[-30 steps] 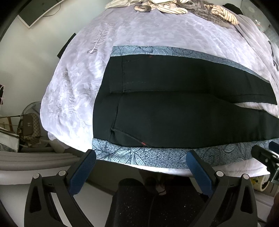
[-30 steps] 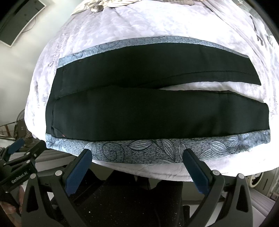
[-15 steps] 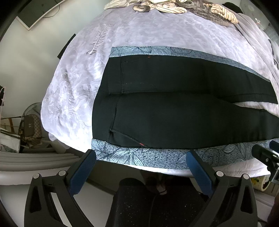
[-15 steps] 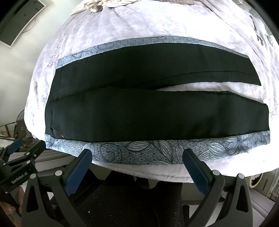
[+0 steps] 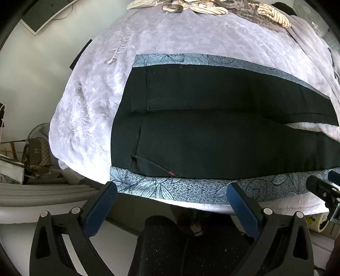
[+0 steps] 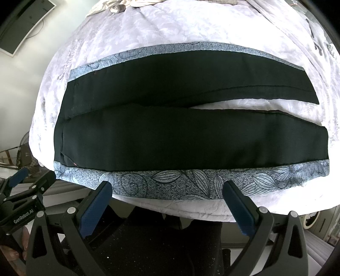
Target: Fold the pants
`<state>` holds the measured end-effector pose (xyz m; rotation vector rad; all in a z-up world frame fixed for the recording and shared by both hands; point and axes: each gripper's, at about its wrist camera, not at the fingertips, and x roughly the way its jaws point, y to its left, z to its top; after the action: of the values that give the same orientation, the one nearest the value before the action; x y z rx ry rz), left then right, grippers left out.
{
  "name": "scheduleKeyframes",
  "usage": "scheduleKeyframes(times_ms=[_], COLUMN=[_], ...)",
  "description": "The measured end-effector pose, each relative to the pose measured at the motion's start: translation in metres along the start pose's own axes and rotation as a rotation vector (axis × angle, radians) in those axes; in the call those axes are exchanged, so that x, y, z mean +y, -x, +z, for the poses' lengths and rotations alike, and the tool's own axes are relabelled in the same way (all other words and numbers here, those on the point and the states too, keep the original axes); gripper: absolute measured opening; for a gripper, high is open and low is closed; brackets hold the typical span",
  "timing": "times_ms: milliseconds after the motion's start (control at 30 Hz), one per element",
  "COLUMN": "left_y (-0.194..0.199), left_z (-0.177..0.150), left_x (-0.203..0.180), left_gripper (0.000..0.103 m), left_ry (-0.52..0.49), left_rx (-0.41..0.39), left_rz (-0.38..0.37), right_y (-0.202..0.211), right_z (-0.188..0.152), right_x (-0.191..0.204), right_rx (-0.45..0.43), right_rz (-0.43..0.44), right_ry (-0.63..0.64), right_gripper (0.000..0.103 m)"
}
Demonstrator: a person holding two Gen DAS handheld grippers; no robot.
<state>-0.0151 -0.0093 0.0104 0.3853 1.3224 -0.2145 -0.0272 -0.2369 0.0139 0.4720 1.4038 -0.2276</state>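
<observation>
- A bed (image 5: 191,40) covered by a pale lilac embossed bedspread (image 6: 161,25) fills most of both wrist views.
- Black pants (image 5: 212,140) lie spread flat across the bed, waistband toward the left, legs running to the right and parting slightly, so a sliver of bedspread shows between them.
- A blue-grey leaf-patterned strip (image 6: 180,180) runs along the outer edge of each leg; the near one lies at the bed's front edge.
- A heap of striped and grey clothes (image 5: 229,8) sits at the far end of the bed.
- The left gripper (image 5: 172,191) hangs just off the near edge, its blue-padded fingers (image 5: 99,208) spread wide and holding nothing.
- The right gripper (image 6: 167,189) hovers likewise before the patterned strip, fingers wide apart and empty.
- A brown patterned bag (image 5: 36,152) rests on the floor at left.
</observation>
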Motion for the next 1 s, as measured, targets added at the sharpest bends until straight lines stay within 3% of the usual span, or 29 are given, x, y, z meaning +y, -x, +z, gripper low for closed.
scheduleKeyframes(times_ms=[633, 1000], left_y=[-0.009, -0.037], left_z=[-0.001, -0.005], left_x=[0.001, 0.006], left_gripper=[0.103, 0.103], left_ry=[0.002, 0.018], left_rx=[0.023, 0.067], left_rz=[-0.018, -0.021], right_y=[-0.008, -0.029], right_z=[-0.002, -0.003], right_x=[-0.001, -0.006], right_rx=[0.026, 0.064], right_rz=[-0.005, 0.009], right_ry=[-0.010, -0.029], right_gripper=[0.103, 0.103])
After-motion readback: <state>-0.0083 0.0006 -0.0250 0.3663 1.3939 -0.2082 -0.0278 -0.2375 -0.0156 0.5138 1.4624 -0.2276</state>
